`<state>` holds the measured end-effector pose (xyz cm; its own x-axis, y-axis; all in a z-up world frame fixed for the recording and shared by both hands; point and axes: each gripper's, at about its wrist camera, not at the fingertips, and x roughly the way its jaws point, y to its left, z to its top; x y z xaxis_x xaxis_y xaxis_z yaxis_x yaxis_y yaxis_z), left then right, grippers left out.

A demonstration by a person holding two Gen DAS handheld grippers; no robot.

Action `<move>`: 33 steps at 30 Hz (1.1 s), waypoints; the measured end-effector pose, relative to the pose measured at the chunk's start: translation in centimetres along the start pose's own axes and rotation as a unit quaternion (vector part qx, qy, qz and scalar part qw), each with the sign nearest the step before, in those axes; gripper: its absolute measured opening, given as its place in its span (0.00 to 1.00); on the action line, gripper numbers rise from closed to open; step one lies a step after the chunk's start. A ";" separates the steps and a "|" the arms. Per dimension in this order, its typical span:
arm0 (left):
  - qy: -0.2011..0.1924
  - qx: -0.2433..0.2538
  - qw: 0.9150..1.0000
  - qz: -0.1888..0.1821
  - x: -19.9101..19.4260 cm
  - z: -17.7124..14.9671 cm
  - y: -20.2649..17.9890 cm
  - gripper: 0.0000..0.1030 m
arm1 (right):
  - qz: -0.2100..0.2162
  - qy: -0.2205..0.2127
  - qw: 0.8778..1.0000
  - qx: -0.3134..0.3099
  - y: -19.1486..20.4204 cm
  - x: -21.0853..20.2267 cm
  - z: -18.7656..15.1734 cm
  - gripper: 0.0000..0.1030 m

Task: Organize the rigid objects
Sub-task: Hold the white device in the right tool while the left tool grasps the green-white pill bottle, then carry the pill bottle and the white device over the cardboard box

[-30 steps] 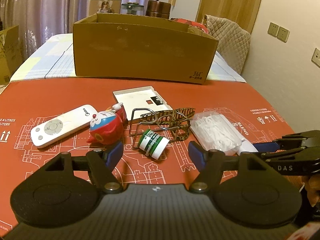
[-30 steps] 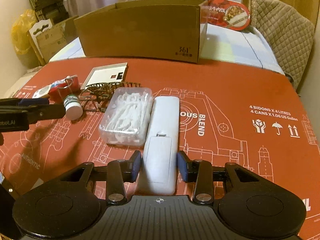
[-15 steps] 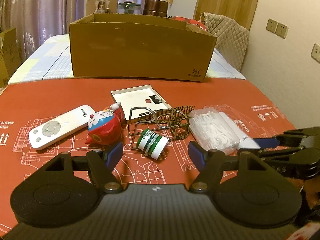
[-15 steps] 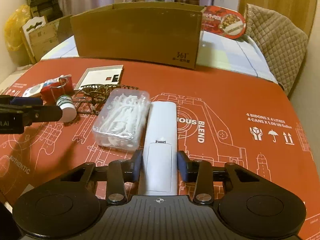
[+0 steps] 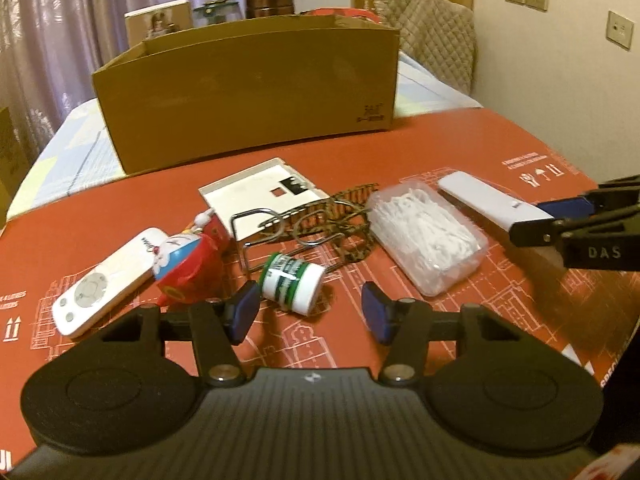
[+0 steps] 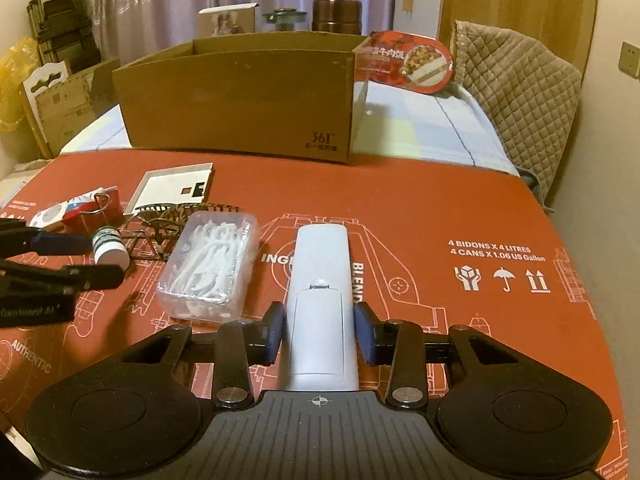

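The right gripper (image 6: 319,334) was clenched on the near end of a long white remote (image 6: 321,280), its blue pads pressed against both sides of the casing. The remote lay lengthwise on the red printed surface (image 6: 460,208), its back with the battery cover facing up, pointing toward the cardboard box (image 6: 236,96) at the far edge.

The left gripper (image 5: 310,312) stood released, its jaws having just been closing. The small green-and-white bottle (image 5: 291,277) lay on its side just ahead of the fingertips, nearer the left pad; whether that pad touched it could not be told, and the bottle was not clamped.

Just left of the held remote, a clear plastic case of white picks (image 6: 208,258) rested on the surface. Beyond it sat a patterned hair claw (image 5: 348,216) tangled with a wire stand (image 5: 260,226), and behind those a flat white tray (image 5: 256,192). A red and blue cartoon toy (image 5: 188,260) lay beside the bottle, partly over a second white remote with a round pad (image 5: 108,280).

The box stood upright with its top open. A red food package (image 6: 408,60) leaned behind its right corner, and a quilted chair cover (image 6: 516,92) appeared further right. Curtains (image 6: 168,4) hung behind.
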<state>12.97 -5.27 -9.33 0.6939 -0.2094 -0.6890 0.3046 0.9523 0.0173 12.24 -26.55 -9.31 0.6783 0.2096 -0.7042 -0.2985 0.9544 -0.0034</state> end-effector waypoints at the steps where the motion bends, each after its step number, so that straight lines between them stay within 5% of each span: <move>1: 0.000 -0.002 1.000 -0.001 0.3 0.1 0.1 0.49 | -0.001 0.000 1.000 0.001 0.0 0.0 0.0 0.34; 12: 0.004 0.010 1.000 0.002 2.5 0.7 0.2 0.49 | 0.009 -0.002 1.000 0.006 0.3 0.0 0.2 0.34; 17: 0.016 0.027 0.999 0.006 2.1 0.5 -0.5 0.26 | 0.012 -0.005 1.000 0.009 0.3 0.0 0.5 0.34; 33: -0.005 -0.017 1.000 0.006 -1.9 1.1 -0.2 0.26 | 0.008 -0.043 0.999 0.003 1.2 -2.4 1.7 0.34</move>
<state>12.30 -5.34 -7.18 0.7034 -0.2002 -0.6820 0.2744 0.9616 0.0007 11.40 -25.51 -6.46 0.7287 0.2421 -0.6406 -0.3064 0.9518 0.0113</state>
